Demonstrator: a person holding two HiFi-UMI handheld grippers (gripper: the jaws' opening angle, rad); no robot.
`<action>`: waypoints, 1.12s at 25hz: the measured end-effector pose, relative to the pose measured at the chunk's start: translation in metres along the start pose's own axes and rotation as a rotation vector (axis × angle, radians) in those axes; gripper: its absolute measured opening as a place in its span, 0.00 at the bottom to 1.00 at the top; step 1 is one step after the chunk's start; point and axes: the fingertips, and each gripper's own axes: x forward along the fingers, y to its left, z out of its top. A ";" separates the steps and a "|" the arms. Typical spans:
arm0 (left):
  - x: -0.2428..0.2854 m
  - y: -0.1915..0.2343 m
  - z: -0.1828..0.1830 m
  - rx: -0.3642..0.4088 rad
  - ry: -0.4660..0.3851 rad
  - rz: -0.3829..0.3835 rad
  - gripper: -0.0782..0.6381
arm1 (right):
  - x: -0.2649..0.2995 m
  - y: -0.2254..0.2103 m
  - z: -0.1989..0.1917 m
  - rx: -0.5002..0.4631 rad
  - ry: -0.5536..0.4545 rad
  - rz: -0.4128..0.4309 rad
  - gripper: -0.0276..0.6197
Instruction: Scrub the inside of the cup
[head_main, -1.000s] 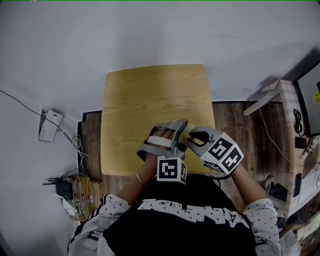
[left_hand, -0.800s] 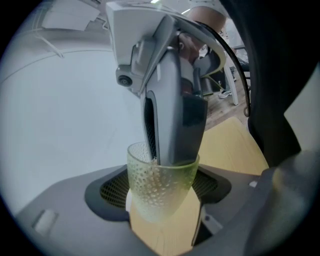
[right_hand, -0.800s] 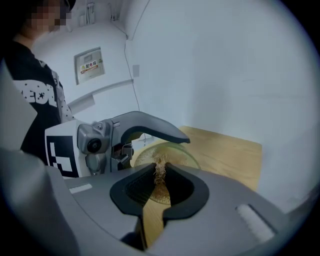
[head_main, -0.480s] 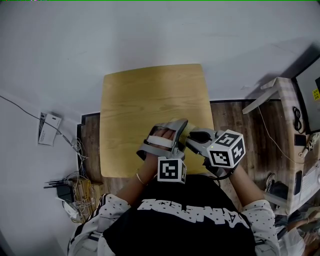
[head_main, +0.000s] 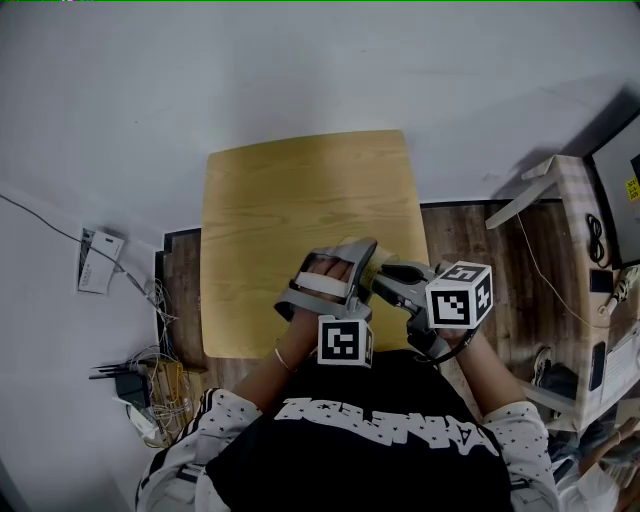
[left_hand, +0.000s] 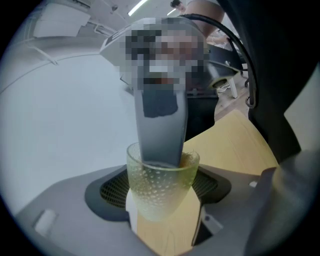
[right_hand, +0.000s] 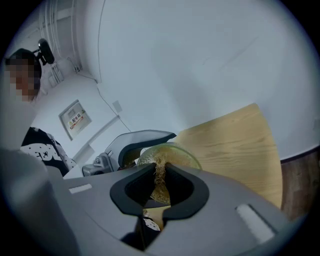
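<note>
A pale green dimpled cup (left_hand: 159, 187) sits clamped between the jaws of my left gripper (left_hand: 162, 202), its mouth facing away from that camera. In the head view the cup (head_main: 371, 267) is held above the near edge of the wooden table (head_main: 300, 190), with my left gripper (head_main: 362, 258) around it. My right gripper (head_main: 388, 276) comes in from the right, and one of its fingers (left_hand: 161, 125) reaches down into the cup. The right gripper (right_hand: 159, 189) is shut on a brownish fibrous scrub pad (right_hand: 160, 175), which is pressed inside the cup's rim (right_hand: 184, 156).
The table stands against a white wall. A white box (head_main: 97, 256) and a tangle of cables with a small device (head_main: 135, 385) lie on the floor at the left. A light wooden shelf unit (head_main: 580, 240) stands at the right on the dark plank floor (head_main: 480, 250).
My right gripper has twisted at the cup, its marker cube swinging right and upward. The left gripper and the cup have stayed in place.
</note>
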 end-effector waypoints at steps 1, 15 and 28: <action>0.000 0.001 0.000 0.004 0.000 0.004 0.64 | -0.001 0.000 0.001 0.020 -0.012 0.009 0.14; 0.002 0.011 -0.006 0.146 0.047 0.071 0.64 | -0.013 -0.007 0.021 0.400 -0.207 0.145 0.14; -0.001 0.021 -0.002 0.208 0.029 0.128 0.64 | -0.019 -0.014 0.021 0.722 -0.367 0.231 0.14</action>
